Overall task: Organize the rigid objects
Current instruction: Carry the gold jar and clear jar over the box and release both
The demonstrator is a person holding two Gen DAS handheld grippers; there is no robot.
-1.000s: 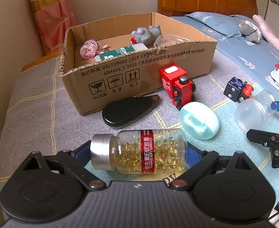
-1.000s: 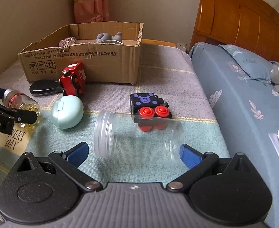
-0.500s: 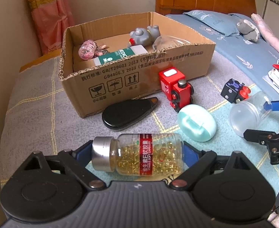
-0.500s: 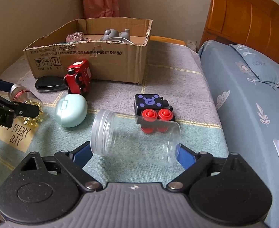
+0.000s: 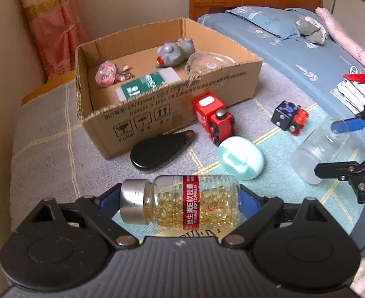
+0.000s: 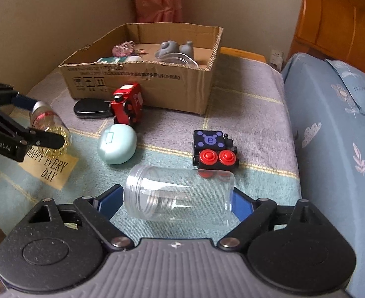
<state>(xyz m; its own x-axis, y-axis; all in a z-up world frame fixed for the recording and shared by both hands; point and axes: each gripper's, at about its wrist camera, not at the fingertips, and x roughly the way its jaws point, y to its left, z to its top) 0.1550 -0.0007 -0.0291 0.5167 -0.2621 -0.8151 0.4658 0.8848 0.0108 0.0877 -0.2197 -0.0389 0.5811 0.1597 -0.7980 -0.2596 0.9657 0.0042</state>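
Observation:
My left gripper (image 5: 180,200) is shut on a clear capsule bottle (image 5: 182,202) with a silver cap and red label, held sideways above the blanket; the bottle also shows in the right wrist view (image 6: 49,130). My right gripper (image 6: 176,198) is shut on an empty clear plastic jar (image 6: 180,195), held sideways and lifted; the jar also shows in the left wrist view (image 5: 321,151). The open cardboard box (image 5: 172,109) stands ahead and holds a grey toy, a pink item, a green-white packet and a clear lid.
On the blanket lie a red toy train (image 5: 213,116), a black flat case (image 5: 160,150), a mint oval case (image 5: 240,157) and a black toy car with red wheels (image 6: 213,150). A blue bed (image 6: 336,124) borders the right side. A wall and pink curtain stand behind the box.
Both grippers have risen and moved toward the box with their loads. The bottle and the jar stay gripped.

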